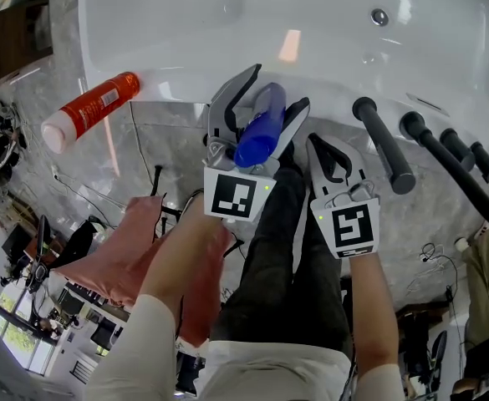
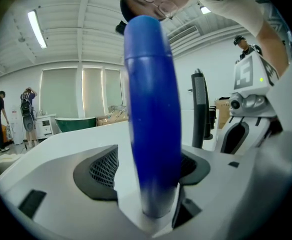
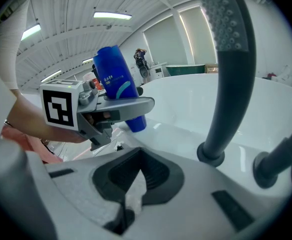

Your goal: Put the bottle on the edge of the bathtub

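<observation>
Nearest, the person's forearms (image 1: pixel 181 266) run up to both tools. Left gripper (image 1: pixel 276 88) stands wide with the blue bottle (image 1: pixel 259 128) between its jaws. One pad shows a clear gap, so nothing is clamped, and the bottle's base seems to rest on the near edge of the bathtub (image 1: pixel 185 48). Right gripper (image 1: pixel 332 150) is closed and empty, just beside the black tap handles (image 1: pixel 384 144). An orange bottle (image 1: pixel 89 111) lies on its side off the tub's left corner.
</observation>
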{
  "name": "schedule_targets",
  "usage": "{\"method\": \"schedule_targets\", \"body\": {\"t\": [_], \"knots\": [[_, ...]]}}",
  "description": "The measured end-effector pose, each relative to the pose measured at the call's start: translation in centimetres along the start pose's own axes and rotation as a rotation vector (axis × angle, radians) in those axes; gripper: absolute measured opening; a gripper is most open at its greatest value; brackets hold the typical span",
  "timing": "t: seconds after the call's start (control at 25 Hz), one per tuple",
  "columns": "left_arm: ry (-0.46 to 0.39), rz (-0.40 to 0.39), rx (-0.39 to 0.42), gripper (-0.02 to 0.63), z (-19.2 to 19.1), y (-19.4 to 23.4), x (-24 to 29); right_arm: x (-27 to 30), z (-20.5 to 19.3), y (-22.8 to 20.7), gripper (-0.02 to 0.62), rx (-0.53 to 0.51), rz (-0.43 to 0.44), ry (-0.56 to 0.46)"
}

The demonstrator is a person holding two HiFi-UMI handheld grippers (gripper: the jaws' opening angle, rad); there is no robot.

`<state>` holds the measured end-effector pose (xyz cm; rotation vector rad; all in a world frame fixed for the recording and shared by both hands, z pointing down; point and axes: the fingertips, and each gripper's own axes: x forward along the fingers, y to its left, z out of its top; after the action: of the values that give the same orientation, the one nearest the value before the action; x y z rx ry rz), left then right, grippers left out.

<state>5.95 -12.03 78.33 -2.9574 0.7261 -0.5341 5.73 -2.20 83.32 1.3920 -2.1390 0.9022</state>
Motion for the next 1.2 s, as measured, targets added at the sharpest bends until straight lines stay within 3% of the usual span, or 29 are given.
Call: {"method": "schedule_targets", "body": {"t": [0.6, 0.88, 1.2], "knots": [[0.050, 0.002, 0.002, 0.301, -0.4, -0.6, -2.9, -1.2, 0.9, 0.8, 0.002, -0.023, 0.001, -0.006], [0.091, 0.051, -0.008, 0.301, -0.8, 0.2, -5.8, -2.1, 2.4, 1.8, 0.002, -0.048, 0.002, -0.018], [0.114, 0.076, -0.055, 0.299, 2.5, -0.1, -9.9, -5.0, 5.7, 3.6, 0.002, -0.082, -0.007, -0.034]]}}
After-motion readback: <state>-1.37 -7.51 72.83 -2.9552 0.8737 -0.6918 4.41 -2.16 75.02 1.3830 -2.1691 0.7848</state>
